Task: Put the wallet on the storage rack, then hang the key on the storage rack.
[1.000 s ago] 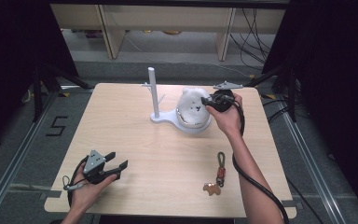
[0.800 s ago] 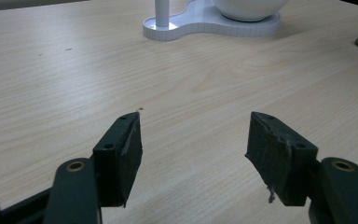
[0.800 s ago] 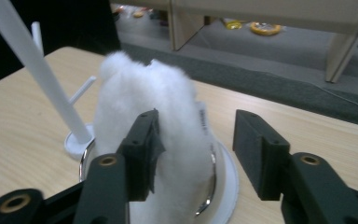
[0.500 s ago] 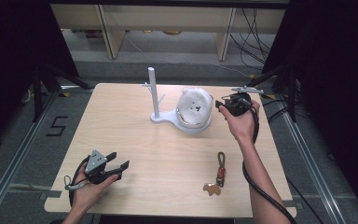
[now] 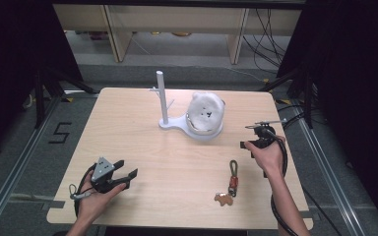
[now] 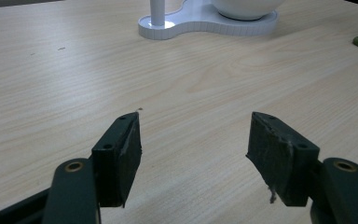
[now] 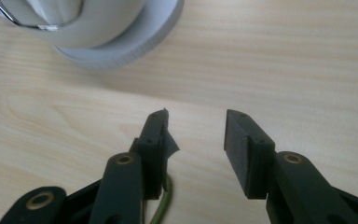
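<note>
We record the right gripper (image 5: 246,145) held above pale wood-grain table (image 5: 128,123), its black rubber-faced jaws parted with nothing between them. Just beside and below it lies the keychain (image 5: 232,177): an olive-green cord loop, a reddish clip and a small brown animal-shaped charm. Ahead of the jaws stands a matte white moulded stand (image 5: 174,124) carrying a fuzzy white round object (image 5: 205,114). The left gripper (image 5: 128,176), well apart, rests spread wide, empty. We read no lettering.
</note>
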`<act>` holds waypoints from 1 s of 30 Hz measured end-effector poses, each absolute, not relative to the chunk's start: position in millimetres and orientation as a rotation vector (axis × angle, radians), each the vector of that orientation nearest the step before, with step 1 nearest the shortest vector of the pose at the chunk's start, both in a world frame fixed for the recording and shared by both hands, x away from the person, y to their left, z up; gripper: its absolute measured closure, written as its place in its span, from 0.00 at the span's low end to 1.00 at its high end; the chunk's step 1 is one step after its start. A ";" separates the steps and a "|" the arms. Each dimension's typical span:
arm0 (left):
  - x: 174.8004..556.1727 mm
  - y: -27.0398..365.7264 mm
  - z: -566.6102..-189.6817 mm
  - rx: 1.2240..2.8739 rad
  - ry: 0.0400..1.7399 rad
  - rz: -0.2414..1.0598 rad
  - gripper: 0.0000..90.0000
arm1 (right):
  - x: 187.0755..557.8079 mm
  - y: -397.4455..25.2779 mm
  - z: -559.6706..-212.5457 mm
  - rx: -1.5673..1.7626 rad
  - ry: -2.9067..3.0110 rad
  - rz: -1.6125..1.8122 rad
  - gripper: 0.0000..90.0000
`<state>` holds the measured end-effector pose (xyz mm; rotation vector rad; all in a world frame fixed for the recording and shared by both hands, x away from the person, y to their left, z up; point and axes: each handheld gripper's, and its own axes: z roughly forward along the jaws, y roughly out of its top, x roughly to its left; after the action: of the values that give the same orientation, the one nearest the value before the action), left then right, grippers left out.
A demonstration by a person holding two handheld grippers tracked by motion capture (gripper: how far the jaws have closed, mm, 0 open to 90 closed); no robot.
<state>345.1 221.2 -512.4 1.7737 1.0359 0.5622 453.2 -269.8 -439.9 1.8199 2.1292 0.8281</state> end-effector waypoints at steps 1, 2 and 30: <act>344.9 221.2 -512.4 1.772 1.035 0.561 0.38 | 452.1 -271.7 -442.3 1.832 2.149 0.876 0.68; 345.1 221.4 -512.7 1.767 1.030 0.558 0.38 | 450.5 -272.0 -444.0 1.827 2.153 0.868 0.68; 345.3 220.1 -512.7 1.786 1.013 0.550 0.38 | 412.9 -230.4 -456.2 2.034 2.382 0.462 0.62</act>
<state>345.3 220.1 -512.7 1.7857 1.0131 0.5497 412.9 -230.4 -456.2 2.0344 2.3823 0.4620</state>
